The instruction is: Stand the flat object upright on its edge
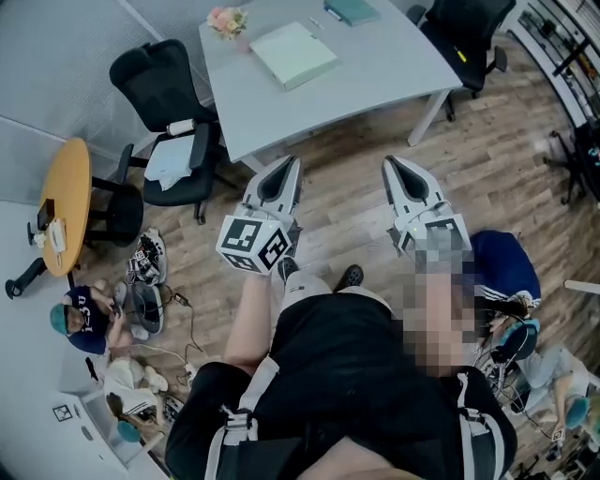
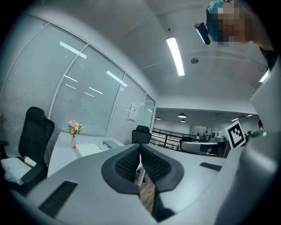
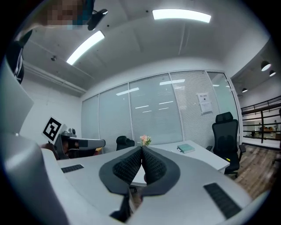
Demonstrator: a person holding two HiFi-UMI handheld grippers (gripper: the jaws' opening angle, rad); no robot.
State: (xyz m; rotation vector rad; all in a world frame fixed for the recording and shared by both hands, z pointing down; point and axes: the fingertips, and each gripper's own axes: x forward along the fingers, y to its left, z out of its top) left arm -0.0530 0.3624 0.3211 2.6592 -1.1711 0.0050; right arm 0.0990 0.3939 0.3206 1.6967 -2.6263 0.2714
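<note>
A flat pale green box lies on the grey table ahead of me; in the left gripper view the same box shows pale, lying flat. A smaller teal book lies at the table's far edge. My left gripper and right gripper hang side by side over the wooden floor, short of the table's near edge. Both are held about level. The left gripper is shut with its pads together and nothing between them. So is the right gripper.
A vase of pink flowers stands at the table's far left corner. Black office chairs stand left and far right of the table. A round yellow table is at left, a person sits on the floor, and bags lie at right.
</note>
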